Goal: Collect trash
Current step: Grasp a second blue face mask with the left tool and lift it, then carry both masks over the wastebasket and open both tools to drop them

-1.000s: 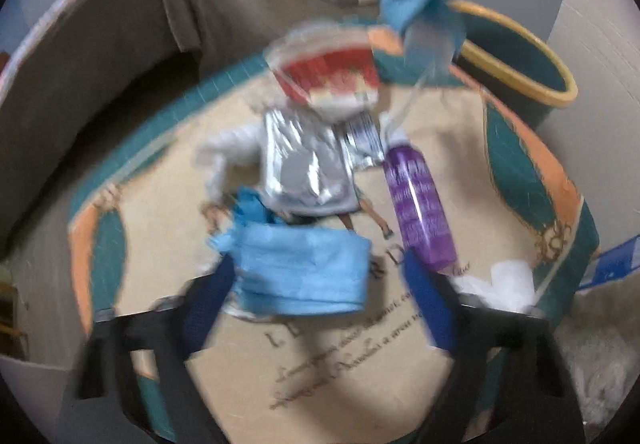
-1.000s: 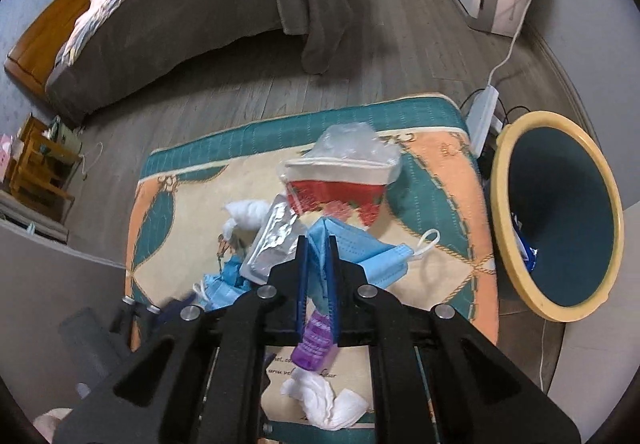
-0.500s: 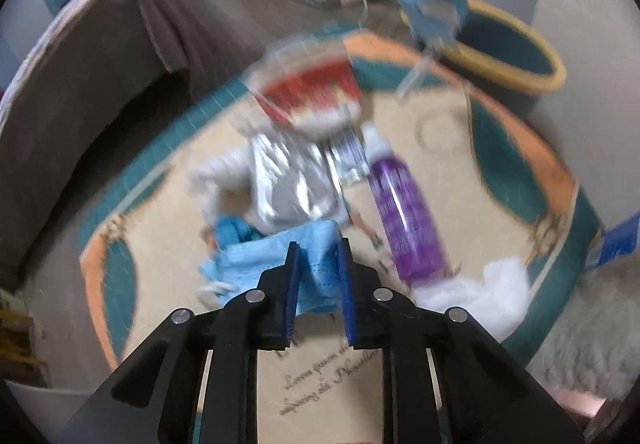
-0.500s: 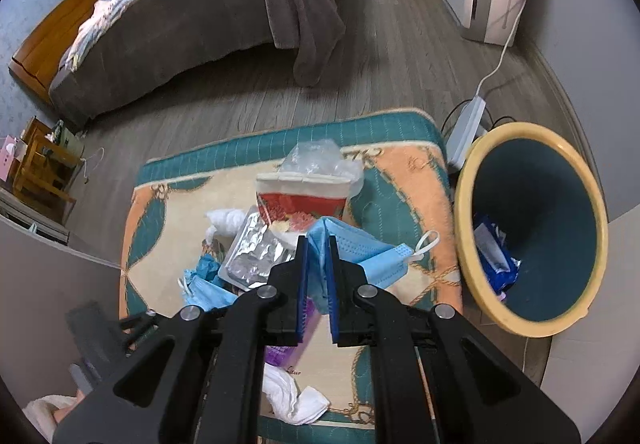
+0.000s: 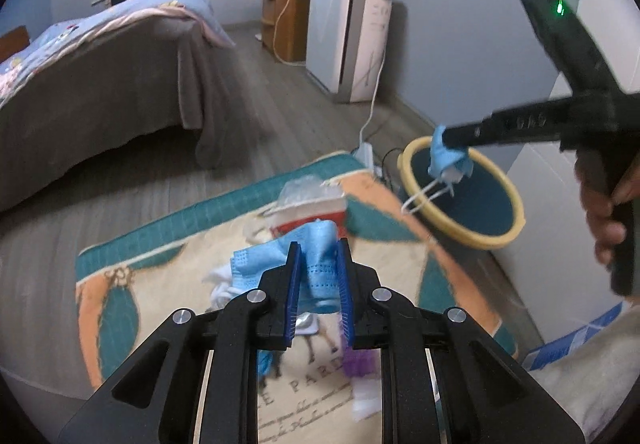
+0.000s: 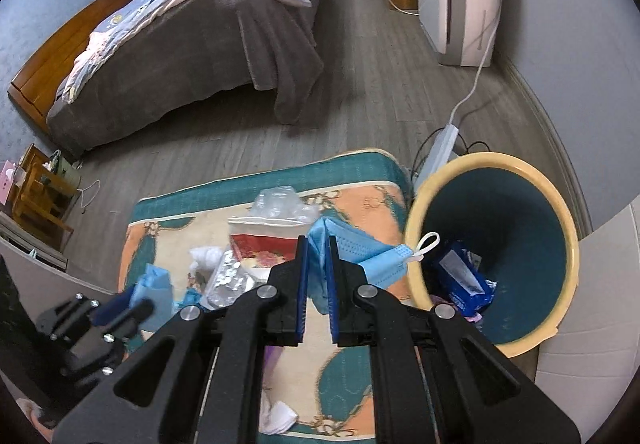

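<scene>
Left wrist view: my left gripper [image 5: 319, 286] has its jaws clenched on a blue face mask [image 5: 320, 264], lifted above the rug [image 5: 132, 276]; it hangs bunched, long axis running away from the camera. Ahead, my right gripper [image 5: 448, 141] holds a second mask [image 5: 446, 159] over the bin [image 5: 516, 211], ear loops dangling down.

Right wrist view: those jaws grasp the second mask [image 6: 360, 256], its long axis slanting right toward the bin's rim [image 6: 412, 228]. I judge the risk is release too early: a loop could snag the rim and the mask drop onto the rug.
</scene>
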Available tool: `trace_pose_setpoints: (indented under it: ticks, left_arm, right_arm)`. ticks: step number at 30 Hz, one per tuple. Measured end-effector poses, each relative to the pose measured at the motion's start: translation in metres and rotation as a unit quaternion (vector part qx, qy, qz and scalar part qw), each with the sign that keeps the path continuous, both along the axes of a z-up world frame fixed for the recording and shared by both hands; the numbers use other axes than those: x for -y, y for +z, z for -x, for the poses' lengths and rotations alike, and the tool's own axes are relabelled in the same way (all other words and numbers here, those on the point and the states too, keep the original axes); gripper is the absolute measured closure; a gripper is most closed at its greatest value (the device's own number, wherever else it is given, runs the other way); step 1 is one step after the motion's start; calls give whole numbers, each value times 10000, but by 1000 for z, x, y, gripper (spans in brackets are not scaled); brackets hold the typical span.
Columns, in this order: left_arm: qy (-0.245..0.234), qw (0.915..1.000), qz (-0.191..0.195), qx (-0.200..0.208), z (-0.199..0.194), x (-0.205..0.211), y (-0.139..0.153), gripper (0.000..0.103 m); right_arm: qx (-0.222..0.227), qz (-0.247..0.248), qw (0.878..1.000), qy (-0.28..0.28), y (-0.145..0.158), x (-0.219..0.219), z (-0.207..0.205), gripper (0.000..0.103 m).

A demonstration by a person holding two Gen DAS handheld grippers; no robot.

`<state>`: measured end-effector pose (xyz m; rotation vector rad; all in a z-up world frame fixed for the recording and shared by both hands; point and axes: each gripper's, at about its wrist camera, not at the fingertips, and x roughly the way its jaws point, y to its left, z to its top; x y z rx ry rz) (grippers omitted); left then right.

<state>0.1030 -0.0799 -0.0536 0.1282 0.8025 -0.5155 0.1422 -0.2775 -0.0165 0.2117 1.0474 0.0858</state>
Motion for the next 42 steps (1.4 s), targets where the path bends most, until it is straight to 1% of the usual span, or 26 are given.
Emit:
trace_pose_setpoints:
  ticks: [4, 8, 15, 20, 25, 30, 34, 38, 42]
  left_arm:
    - [-67, 9999, 34, 80, -2, 10, 3, 84]
    - [-78, 10000, 28, 25, -4, 19, 1, 84]
    - [-165, 9997, -182, -84, -9, 41, -11, 84]
    - [-319, 9990, -309, -20, -6, 61, -8, 84]
    - [-364, 9992, -144, -48, -8, 83, -3, 84]
    - [-426, 9988, 34, -230, -12, 110, -4, 84]
    - [-567, 9979, 7, -298, -16, 136, -6, 84]
    - [-625, 9972, 101, -388, -24, 156, -3, 84]
    - [-707, 9966, 102, -421, -30, 178, -3, 84]
  right_arm:
    - [0, 178, 9998, -103, -4, 18, 0, 95]
    - [-59, 159, 9997, -172, -10, 31, 0, 95]
    - [-28, 259, 9995, -190, -12, 47, 0, 95]
    - [-29, 244, 9992, -306, -15, 66, -1, 95]
    - [-98, 184, 9984, -521, -23, 88, -2, 95]
    - [-145, 161, 9975, -670, -29, 105, -1, 95]
    - [-144, 80, 9954, -946, -31, 125, 1, 95]
    - [-43, 42, 9916, -1292, -28, 147, 6, 95]
    - [12, 28, 9878, -1560, -28, 162, 10, 95]
